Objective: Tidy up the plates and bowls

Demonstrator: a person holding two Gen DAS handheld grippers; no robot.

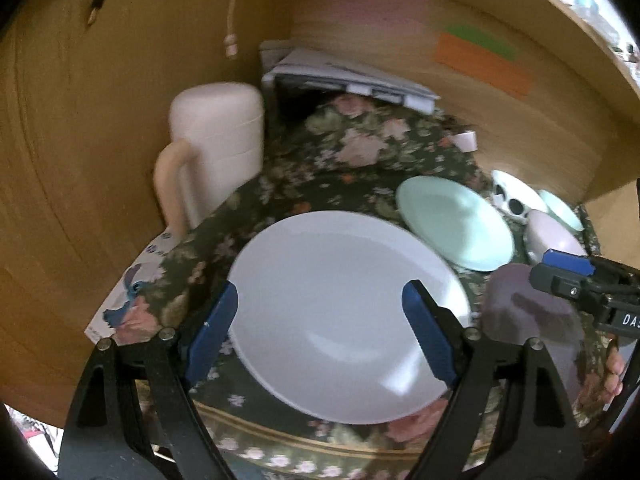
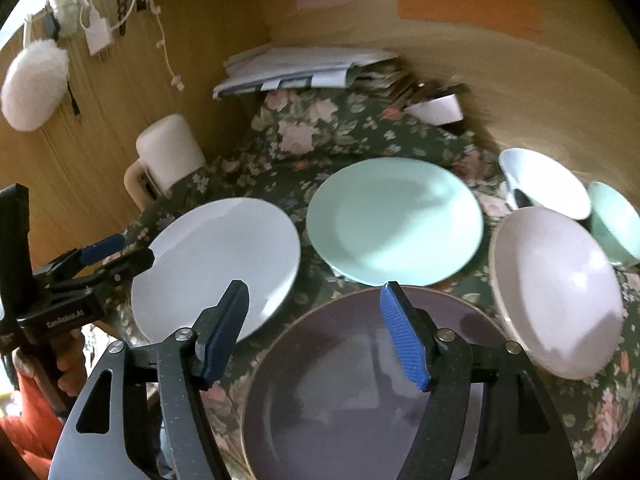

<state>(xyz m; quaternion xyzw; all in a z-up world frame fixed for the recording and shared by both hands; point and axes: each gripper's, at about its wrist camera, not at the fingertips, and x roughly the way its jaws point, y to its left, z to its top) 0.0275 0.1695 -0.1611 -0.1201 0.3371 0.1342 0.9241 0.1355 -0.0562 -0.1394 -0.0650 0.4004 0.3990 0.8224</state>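
A white plate (image 1: 348,312) (image 2: 216,268) lies flat on the floral cloth. My left gripper (image 1: 320,320) (image 2: 120,254) stands open above it; the blue pads straddle the near part and do not press it. To its right a purple dish (image 1: 528,320) (image 2: 360,392) sits under my right gripper (image 2: 316,328) (image 1: 560,272), which is open with nothing pinched. Behind lies a mint plate (image 1: 456,224) (image 2: 396,220). At the right are a pale pink bowl (image 2: 556,292), a white bowl (image 2: 544,184) and a mint bowl (image 2: 616,220).
A cream jug (image 1: 216,152) stands by the left wooden wall (image 1: 80,160). A stack of papers (image 1: 344,72) and a small white cup (image 2: 436,108) sit at the back. The floral cloth (image 1: 360,148) bunches up behind the plates. A person's hand (image 2: 68,364) grips the left tool.
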